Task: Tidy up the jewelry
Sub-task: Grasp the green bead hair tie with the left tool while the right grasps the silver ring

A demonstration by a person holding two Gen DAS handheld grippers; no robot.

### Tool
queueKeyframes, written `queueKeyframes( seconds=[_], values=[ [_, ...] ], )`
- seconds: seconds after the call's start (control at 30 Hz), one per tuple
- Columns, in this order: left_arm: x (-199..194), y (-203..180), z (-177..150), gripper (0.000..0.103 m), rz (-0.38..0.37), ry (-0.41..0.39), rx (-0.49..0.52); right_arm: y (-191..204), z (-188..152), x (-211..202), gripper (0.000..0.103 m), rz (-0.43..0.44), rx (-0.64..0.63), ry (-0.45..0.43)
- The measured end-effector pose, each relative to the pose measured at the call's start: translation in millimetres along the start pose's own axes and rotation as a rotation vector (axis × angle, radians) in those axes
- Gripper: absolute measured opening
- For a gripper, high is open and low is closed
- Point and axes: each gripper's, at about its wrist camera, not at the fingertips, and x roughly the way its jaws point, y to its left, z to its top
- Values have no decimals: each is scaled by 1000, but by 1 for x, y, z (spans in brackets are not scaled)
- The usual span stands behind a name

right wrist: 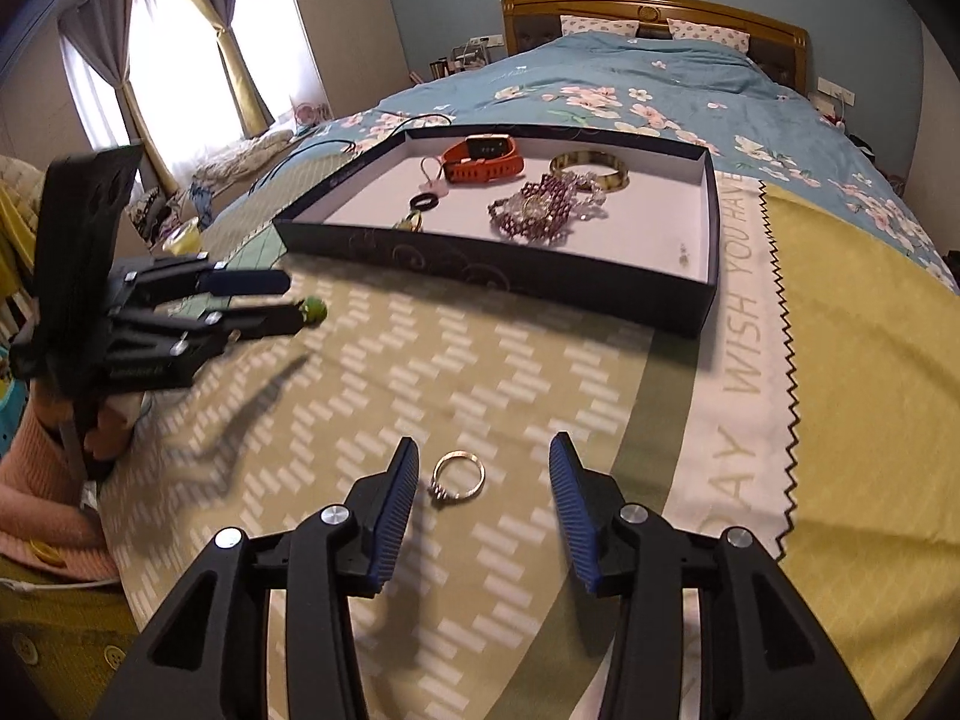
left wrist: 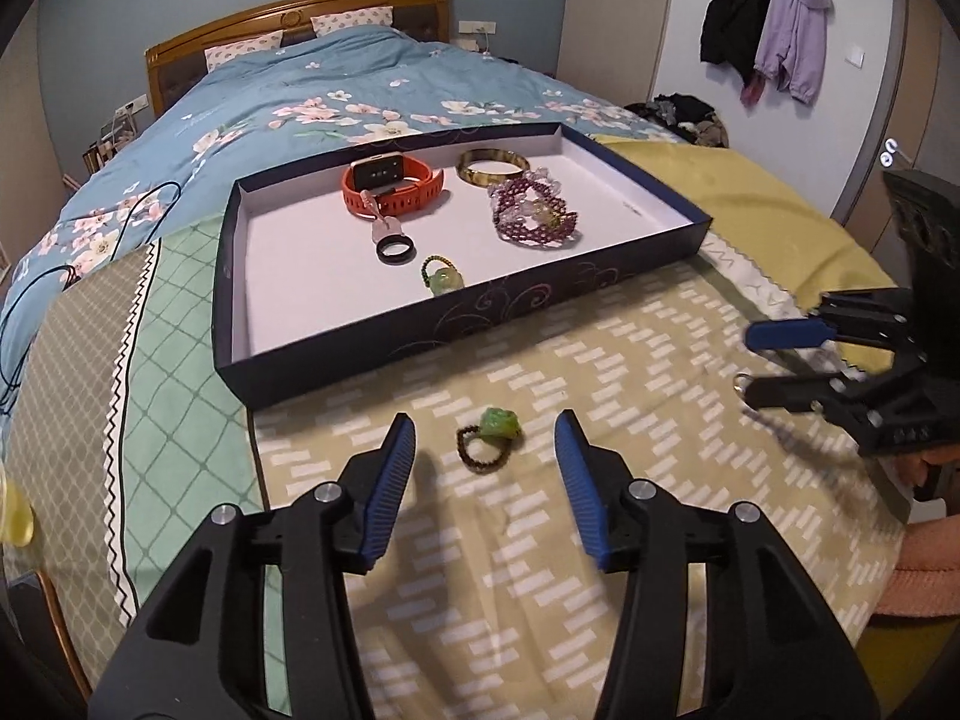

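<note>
A dark blue tray (left wrist: 384, 354) (right wrist: 516, 291) with a white floor lies on the bed. In it are an orange watch (left wrist: 393, 183), an amber bangle (left wrist: 493, 166), a purple beaded bracelet (left wrist: 534, 213), a black ring (left wrist: 395, 249) and a green-stone beaded ring (left wrist: 442, 277). On the blanket in front of the tray, a second green-stone beaded ring (left wrist: 489, 437) lies between the fingers of my open left gripper (left wrist: 485, 435) (right wrist: 288, 300), untouched. A silver ring (right wrist: 457, 476) lies between the fingers of my open right gripper (right wrist: 483, 459) (left wrist: 747, 360), untouched.
The bed carries a blue floral duvet (left wrist: 336, 90), a green checked blanket (left wrist: 174, 396) and a yellow cloth (right wrist: 858, 396). Jackets (left wrist: 774, 24) hang on the wall at the right. A sleeve (right wrist: 36, 480) shows at the left in the right wrist view.
</note>
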Motion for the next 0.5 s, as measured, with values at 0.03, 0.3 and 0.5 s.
queueKeyframes(
  seconds=[0.03, 0.3, 0.5],
  values=[
    [2, 0, 2, 47, 1, 4, 0, 2, -1, -1, 43, -3, -8, 0],
    [12, -8, 6, 29, 5, 36, 34, 12, -7, -3, 44, -19, -40, -5],
    [8, -11, -1, 23, 3, 47, 23, 12, -7, -3, 36, -25, -43, -12]
  ],
)
